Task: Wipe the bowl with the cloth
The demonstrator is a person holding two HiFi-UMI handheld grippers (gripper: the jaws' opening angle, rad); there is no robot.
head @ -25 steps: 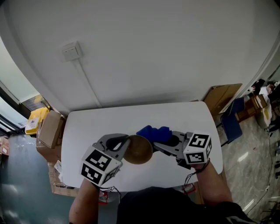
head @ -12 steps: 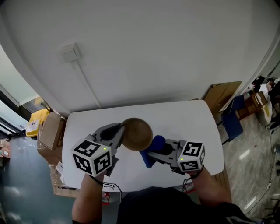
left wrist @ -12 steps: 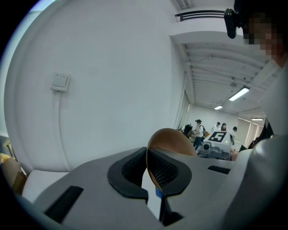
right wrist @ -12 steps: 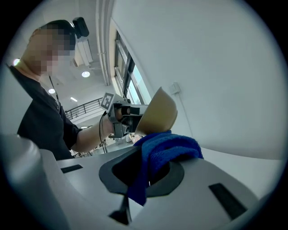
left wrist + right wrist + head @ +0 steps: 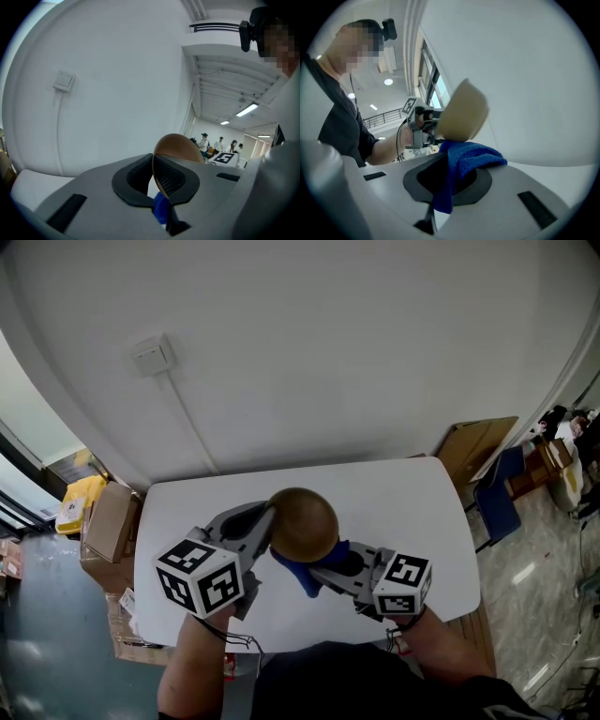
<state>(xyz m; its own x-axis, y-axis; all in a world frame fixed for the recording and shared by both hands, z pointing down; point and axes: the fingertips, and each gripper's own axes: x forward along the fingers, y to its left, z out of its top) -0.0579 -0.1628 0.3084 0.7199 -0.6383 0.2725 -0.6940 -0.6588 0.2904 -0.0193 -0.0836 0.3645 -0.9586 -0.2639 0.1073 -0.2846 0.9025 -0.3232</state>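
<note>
A brown bowl hangs above the white table, turned so its rounded underside faces up in the head view. My left gripper is shut on the bowl's thin rim, seen edge-on between the dark pads in the left gripper view. My right gripper is shut on a blue cloth, which lies against the bowl's lower side. In the right gripper view the blue cloth bunches between the jaws and touches the tan bowl just beyond them.
Cardboard boxes and a yellow bag sit on the floor left of the table. A folded cardboard sheet and a blue chair stand to the right. A wall switch is on the white wall behind.
The left gripper lifted and rolled the bowl, from low at table centre to higher with its underside up. The right gripper brought the cloth leftward, from behind the bowl to beneath it.
</note>
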